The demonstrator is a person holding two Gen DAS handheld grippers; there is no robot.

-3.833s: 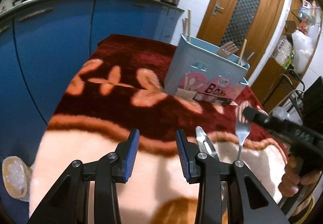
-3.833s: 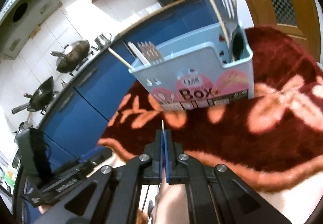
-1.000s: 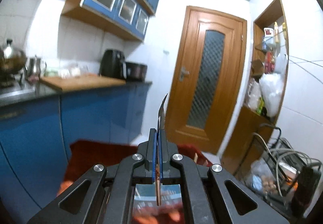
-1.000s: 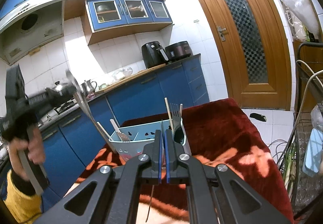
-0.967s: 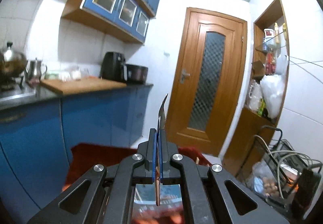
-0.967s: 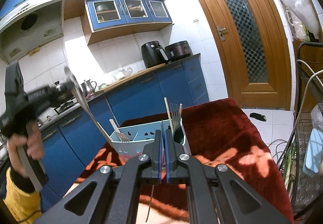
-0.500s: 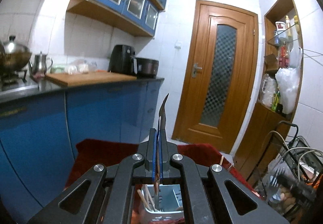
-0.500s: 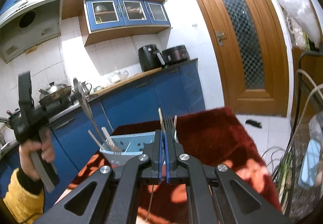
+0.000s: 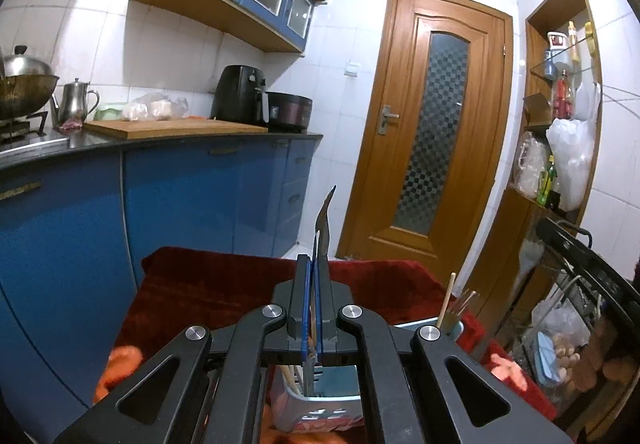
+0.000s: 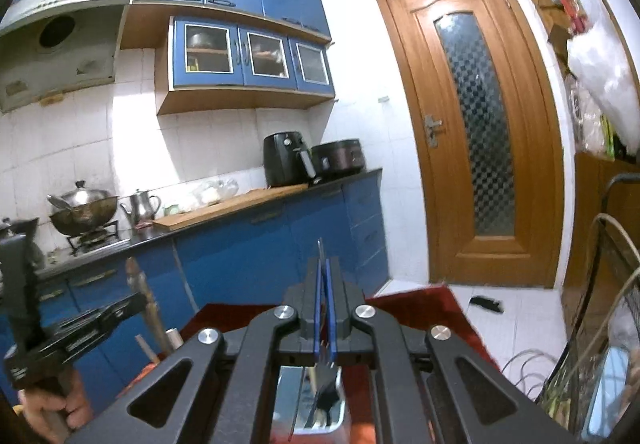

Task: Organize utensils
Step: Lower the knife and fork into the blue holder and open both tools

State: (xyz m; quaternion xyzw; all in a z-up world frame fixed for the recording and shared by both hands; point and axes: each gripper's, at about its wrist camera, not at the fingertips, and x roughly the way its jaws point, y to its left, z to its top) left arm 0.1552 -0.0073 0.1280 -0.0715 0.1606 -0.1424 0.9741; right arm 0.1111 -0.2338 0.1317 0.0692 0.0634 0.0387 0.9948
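Covering the worktop, the dark red blanket (image 9: 224,284) is the largest thing here, and on it stands one pale blue utensil box (image 9: 320,410), seen under both sets of tongs. The left tongs (image 9: 314,308) are closed on a metal utensil (image 9: 323,219), apparently a spoon seen edge-on, its handle rising above the jaws and its lower end pointing into the box below. The right tongs (image 10: 325,308) are closed on a thin fork (image 10: 320,404), whose tines hang just over or inside the box's opening; which, I cannot tell. By my judgement the task is near its end: two utensils are in hand above the box and only need lowering and releasing. Already standing in the box are at least one fork, its tines up (image 9: 456,314), and a few wooden sticks, likely chopsticks (image 9: 445,300); I count roughly three, though the tongs hide part of the box, so the tally is uncertain.
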